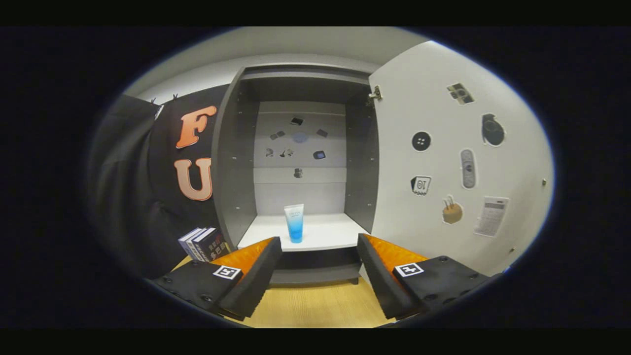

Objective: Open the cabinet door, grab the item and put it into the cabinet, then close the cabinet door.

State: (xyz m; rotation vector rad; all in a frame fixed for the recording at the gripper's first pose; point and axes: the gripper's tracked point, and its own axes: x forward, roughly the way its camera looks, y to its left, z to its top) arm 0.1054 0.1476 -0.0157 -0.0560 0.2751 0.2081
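Note:
The grey cabinet (231, 162) stands open ahead of me, its white door (443, 162) swung out to the right and covered with stickers. A blue and white tube (294, 223) stands upright on the cabinet's white shelf (330, 234), near the shelf's front edge. My gripper (319, 268) is open, with its two fingers spread wide and nothing between them. The tube is beyond the fingertips, a little left of the midline between them. The fingers are outside the cabinet, over the wooden tabletop.
A small stack of books (203, 243) lies to the left of the cabinet's base. The wooden table (315, 305) runs under the fingers. Several stickers dot the cabinet's back wall (299, 148). The open door stands close on the right.

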